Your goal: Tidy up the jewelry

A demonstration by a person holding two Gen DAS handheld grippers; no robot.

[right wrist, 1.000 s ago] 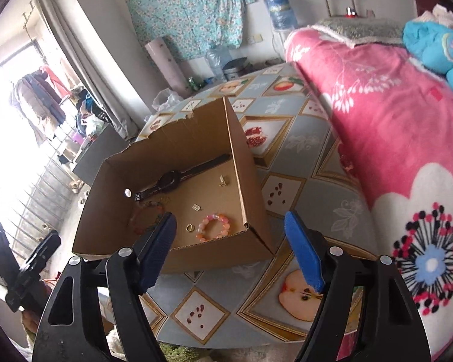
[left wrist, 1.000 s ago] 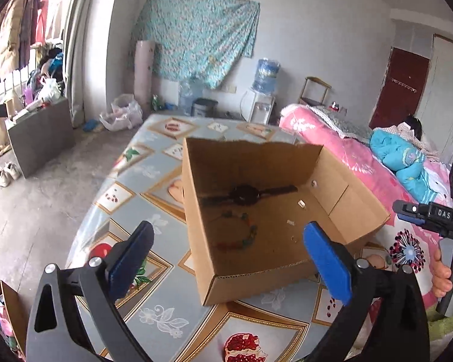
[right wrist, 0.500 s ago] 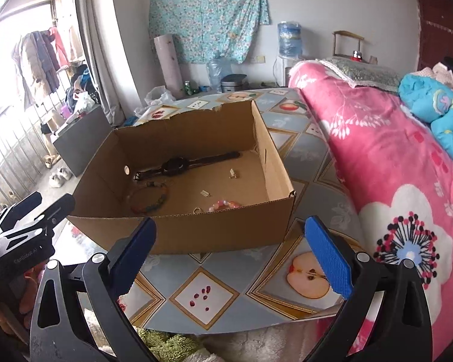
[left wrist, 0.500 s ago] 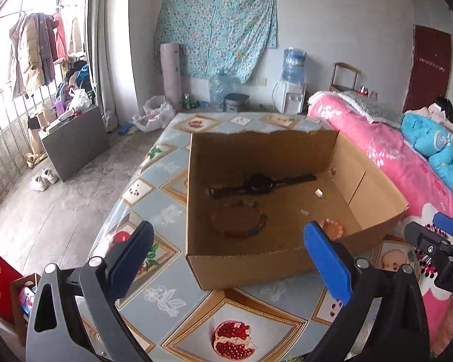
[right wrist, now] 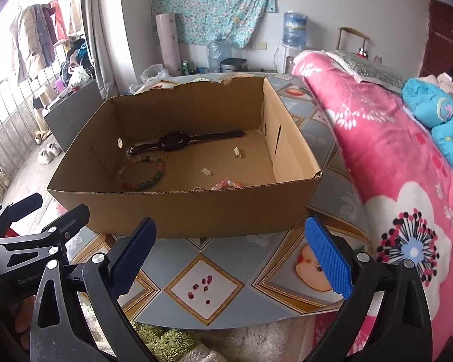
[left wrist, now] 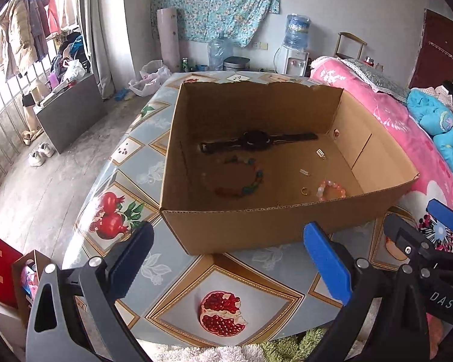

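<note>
left gripper [left wrist: 229, 264]: blue-padded fingers [left wrist: 327, 264] spread wide, nothing between them, held over the near edge of the table [left wrist: 178, 283], just short of the box. right gripper [right wrist: 231, 259]: same posture, pads [right wrist: 327, 259] wide apart and empty, also at the near edge. each tool shows in the other's view, the right one low at the right of the left view, the left one low at the left of the right view; the two are side by side, apart.

cardboard box [left wrist: 274, 220], open-topped, sits on the table just beyond both grippers, its near wall facing them. far rim torn and ragged.

inside, on the box floor:
- black watch [left wrist: 256, 141] laid flat with strap stretched left to right, near the far wall.
- multicolour bead bracelet [left wrist: 241, 181] nearer than the watch, toward the left.
- pink bead bracelet [left wrist: 330, 190] near the near wall, toward the right.
- small gold ring [left wrist: 304, 192] just left of the pink bracelet.
- two small pale pieces [left wrist: 304, 172], too small to identify, in the right half of the floor.

table covered with a fruit-print cloth, a pomegranate [left wrist: 222, 313] printed between the left fingers. pink floral bedding [right wrist: 392, 157] runs along the right of the table. water dispenser [left wrist: 294, 45] and floral wall cloth [left wrist: 214, 3] at the far wall. clothes rack [left wrist: 33, 33] far left by the window.
</note>
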